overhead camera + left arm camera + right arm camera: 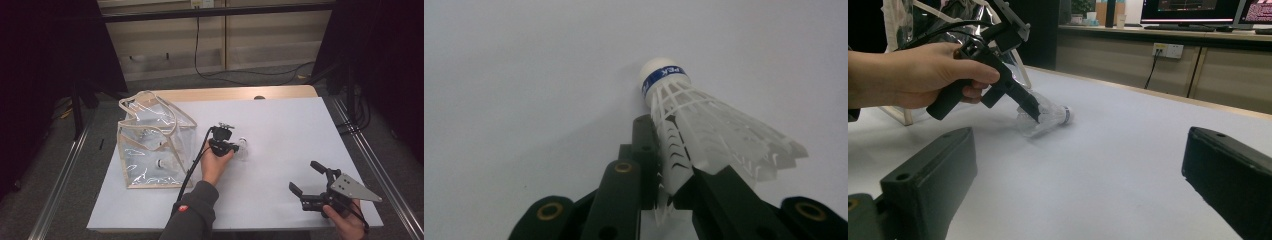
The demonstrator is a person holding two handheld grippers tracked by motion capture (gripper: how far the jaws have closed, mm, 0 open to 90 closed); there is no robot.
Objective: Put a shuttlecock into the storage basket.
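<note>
Left gripper (674,187): jaws pinched on the shuttlecock (704,130) skirt — cork pointing away.
Shuttlecock: lying on the white table (280,130), just right of the clear bag (150,145).
Right gripper (305,177): jaws wide apart, holding nothing — well apart, near the table's right front.

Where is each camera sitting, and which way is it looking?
High view: above the table's near edge, looking down on the white table and the clear plastic bag; both forearms and grippers show.
Left gripper view: on the left gripper, looking along its jaws, shut on the white plastic shuttlecock.
Right gripper view: on the open right gripper, facing the left hand.
All three share the shuttlecock.
</note>
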